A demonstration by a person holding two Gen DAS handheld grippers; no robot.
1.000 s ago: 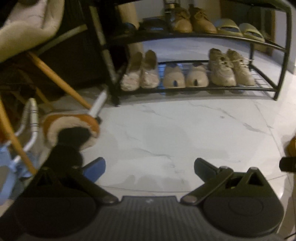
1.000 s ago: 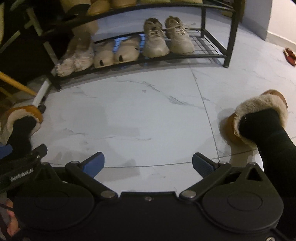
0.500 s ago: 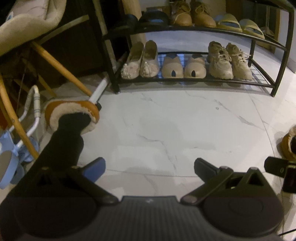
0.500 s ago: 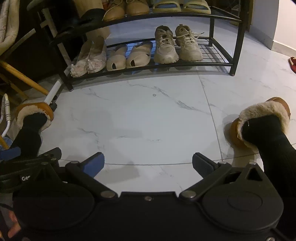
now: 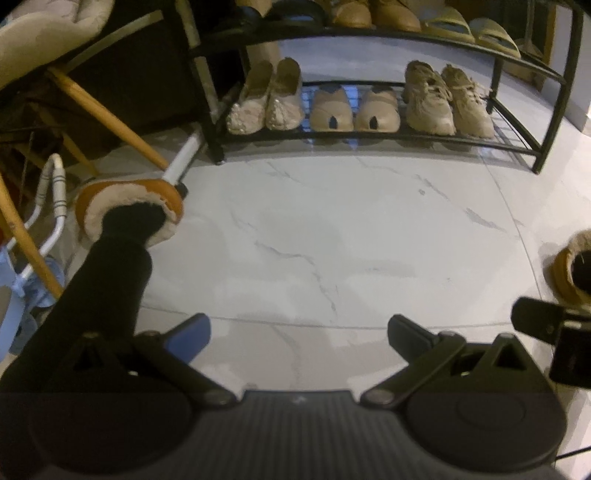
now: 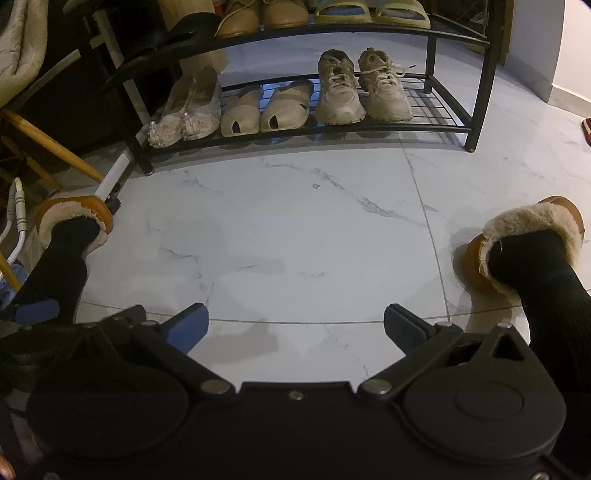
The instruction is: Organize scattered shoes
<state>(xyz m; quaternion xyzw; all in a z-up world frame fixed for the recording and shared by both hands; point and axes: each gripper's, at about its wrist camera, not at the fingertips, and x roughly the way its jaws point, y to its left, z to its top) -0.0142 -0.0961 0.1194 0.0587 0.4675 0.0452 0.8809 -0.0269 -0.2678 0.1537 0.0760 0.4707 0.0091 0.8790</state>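
Observation:
A black two-tier shoe rack [image 5: 550, 110] [image 6: 484, 85] stands ahead on the marble floor. Its lower shelf holds pale flats [image 5: 266, 99] [image 6: 188, 114], beige slip-ons [image 5: 354, 110] [image 6: 266, 110] and tan sneakers [image 5: 447, 99] [image 6: 362, 88], each as a pair. Brown shoes and sandals [image 6: 369, 9] sit on the upper shelf. My left gripper [image 5: 299, 339] and right gripper [image 6: 295, 328] hang open over bare floor, holding nothing. A person's feet in black socks wear fleece-lined brown slippers, one at the left [image 5: 122, 199] [image 6: 62, 218] and one at the right [image 6: 535, 229] [image 5: 565, 266].
A wooden chair leg [image 5: 107, 118] with a cushion above, a white tube [image 5: 184, 158] and a blue-and-white frame [image 5: 48, 206] crowd the left side. A red item [image 6: 586, 127] lies at the far right floor edge. Open marble floor [image 6: 295, 229] spreads between the feet.
Both views have pulled back and up from the rack, showing more of its shelves. The slippered feet stay planted. Both grippers remain open.

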